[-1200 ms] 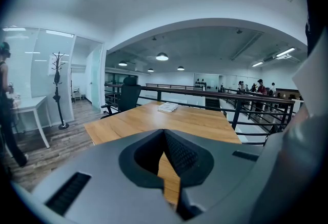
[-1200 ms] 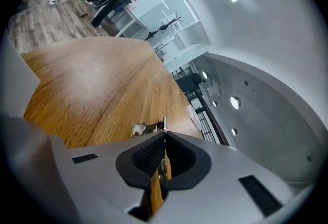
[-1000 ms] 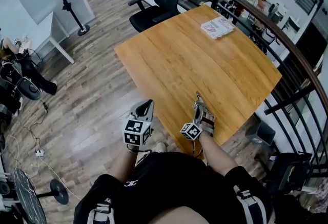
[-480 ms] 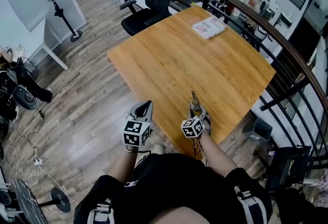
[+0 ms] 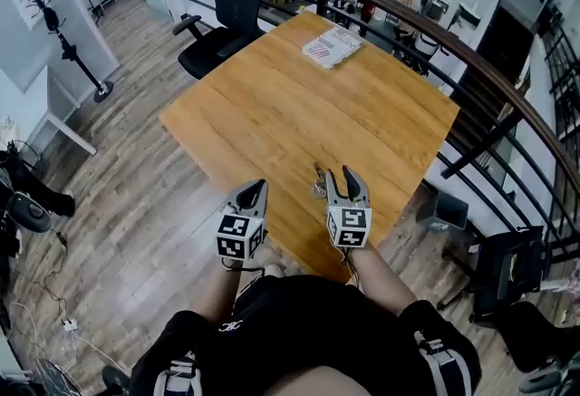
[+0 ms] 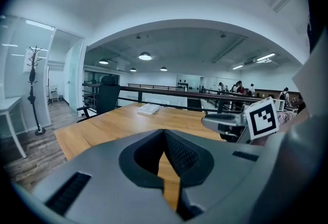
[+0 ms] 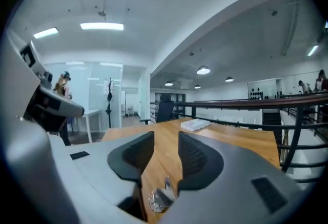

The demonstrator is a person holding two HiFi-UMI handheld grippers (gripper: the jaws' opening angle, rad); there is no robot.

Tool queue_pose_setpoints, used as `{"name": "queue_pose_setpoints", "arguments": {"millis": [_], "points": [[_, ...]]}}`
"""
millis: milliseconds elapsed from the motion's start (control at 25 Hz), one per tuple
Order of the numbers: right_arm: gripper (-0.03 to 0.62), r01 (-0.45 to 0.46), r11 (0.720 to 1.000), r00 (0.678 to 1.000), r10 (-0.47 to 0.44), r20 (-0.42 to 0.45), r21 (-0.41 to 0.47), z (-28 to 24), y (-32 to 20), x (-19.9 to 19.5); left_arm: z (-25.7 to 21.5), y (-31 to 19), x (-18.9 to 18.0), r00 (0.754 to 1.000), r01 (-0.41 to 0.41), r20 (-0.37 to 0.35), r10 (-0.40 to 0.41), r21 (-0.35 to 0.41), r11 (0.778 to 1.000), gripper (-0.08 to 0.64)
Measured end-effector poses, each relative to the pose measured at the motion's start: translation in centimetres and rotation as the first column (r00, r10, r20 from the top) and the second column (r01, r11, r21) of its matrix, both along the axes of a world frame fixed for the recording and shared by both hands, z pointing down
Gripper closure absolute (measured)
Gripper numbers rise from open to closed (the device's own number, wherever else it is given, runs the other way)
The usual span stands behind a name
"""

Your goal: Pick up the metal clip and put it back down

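Metal clip (image 5: 319, 185) down near surface (image 5: 272, 113) edge
Right gripper (image 5: 341, 175) fingers (image 7: 197, 159) apart, just narrowing, empty; left gripper (image 5: 257, 188) shut; could get swept off on pullback.

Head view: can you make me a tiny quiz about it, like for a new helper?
1. True or false: the metal clip lies on the wooden table.
2. Which gripper has its jaws apart? A: left gripper. B: right gripper.
3. Fill in: the black thing at the table's far corner is an office ____.

Key: 1 true. 2 B; its jaws have just been closing partway, with nothing between them. 3 chair.
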State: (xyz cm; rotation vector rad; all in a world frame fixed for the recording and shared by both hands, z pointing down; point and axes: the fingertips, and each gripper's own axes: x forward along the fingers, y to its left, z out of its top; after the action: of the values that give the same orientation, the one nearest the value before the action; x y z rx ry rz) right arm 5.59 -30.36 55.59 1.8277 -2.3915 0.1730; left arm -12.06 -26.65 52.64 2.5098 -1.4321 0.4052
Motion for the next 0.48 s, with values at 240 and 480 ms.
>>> {"name": "queue_pose_setpoints", "arguments": {"millis": [240, 480], "points": [[0.46, -0.149, 0.978, 0.986, 0.135, 0.1, 0.149, -7.2, 1.1, 4.8, -0.6, -1.4, 3.0, 0.997, -0.083, -0.006, 0.083, 0.015, 0.996, 0.549], [0.553, -0.254, 0.946, 0.966, 0.238, 0.102, 0.202, -9.9, 2.1, 8.0, -0.8, -2.4, 5.2, 0.99, -0.137, -0.012, 0.138, 0.028, 0.99, 0.549]]}}
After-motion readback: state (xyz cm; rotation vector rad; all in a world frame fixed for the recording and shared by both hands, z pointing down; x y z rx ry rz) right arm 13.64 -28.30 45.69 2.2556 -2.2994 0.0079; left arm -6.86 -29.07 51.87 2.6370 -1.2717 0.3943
